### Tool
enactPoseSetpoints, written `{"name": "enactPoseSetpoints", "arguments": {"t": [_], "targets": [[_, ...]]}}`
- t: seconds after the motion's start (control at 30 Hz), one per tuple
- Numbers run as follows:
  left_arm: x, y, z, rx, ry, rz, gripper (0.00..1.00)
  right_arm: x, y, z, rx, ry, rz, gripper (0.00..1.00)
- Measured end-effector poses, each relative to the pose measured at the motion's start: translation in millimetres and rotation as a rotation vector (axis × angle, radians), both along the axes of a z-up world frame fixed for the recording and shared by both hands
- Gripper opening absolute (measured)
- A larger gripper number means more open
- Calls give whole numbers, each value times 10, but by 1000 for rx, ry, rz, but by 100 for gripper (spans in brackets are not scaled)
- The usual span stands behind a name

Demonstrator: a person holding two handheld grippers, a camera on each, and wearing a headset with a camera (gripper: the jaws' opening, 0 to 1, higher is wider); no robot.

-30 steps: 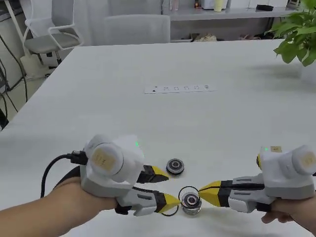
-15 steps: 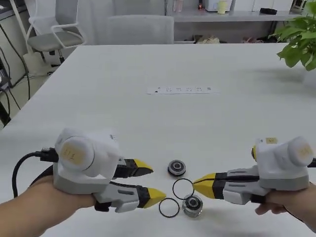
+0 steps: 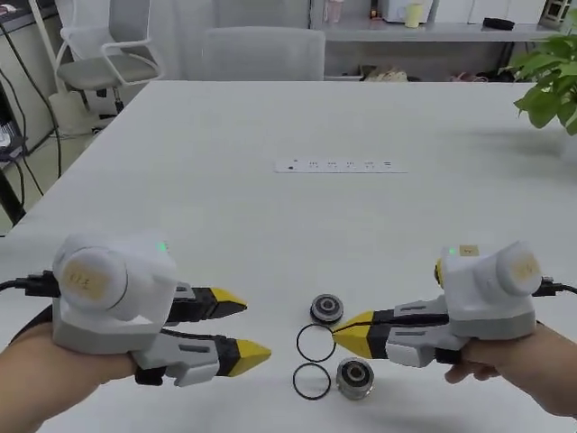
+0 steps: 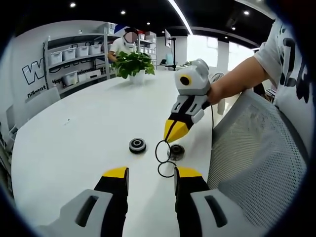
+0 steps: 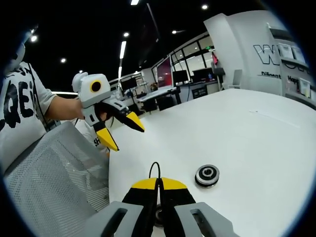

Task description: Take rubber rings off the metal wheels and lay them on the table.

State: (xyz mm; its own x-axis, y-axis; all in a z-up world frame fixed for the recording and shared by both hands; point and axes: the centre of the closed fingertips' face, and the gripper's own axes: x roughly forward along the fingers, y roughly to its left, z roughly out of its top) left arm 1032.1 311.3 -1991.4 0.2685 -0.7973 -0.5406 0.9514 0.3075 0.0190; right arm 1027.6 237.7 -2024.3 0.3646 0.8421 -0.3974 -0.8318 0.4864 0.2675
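My right gripper [image 3: 343, 332] is shut on a thin black rubber ring [image 3: 315, 343], which hangs from its yellow tips just above the white table [image 3: 270, 225]. A second black ring [image 3: 311, 381] lies flat on the table beside a bare metal wheel [image 3: 354, 377]. Another wheel [image 3: 326, 308], dark around its rim, sits a little farther back. My left gripper [image 3: 245, 330] hovers open to the left of them with nothing between its fingers. In the left gripper view the held ring [image 4: 161, 150] dangles from the right gripper [image 4: 175, 131]. In the right gripper view the ring [image 5: 154, 170] stands up from my shut tips [image 5: 159, 181].
A white power strip [image 3: 340, 166] lies mid-table. A potted plant [image 3: 550, 81] stands at the far right, and office chairs [image 3: 261, 52] line the far edge. A mesh chair back [image 4: 256, 158] is close behind the near table edge.
Both grippers drew apart from the near wheel. The right one pulled a ring off and holds it. The left gripper moved left and is open.
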Motion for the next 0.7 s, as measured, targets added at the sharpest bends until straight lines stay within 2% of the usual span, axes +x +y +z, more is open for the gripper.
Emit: {"name": "enactPoseSetpoints", "arguments": {"t": [0.37,0.57,0.7], "targets": [[-3,77,-50,7,6,22,34,-60,154,-105,-25,40,59,0],[8,104,-65,10,8,29,34,-104,207,-223,-81,36,101,0],[22,121,-65,13,7,33,34,-120,216,-288,-124,17,128,0]]}}
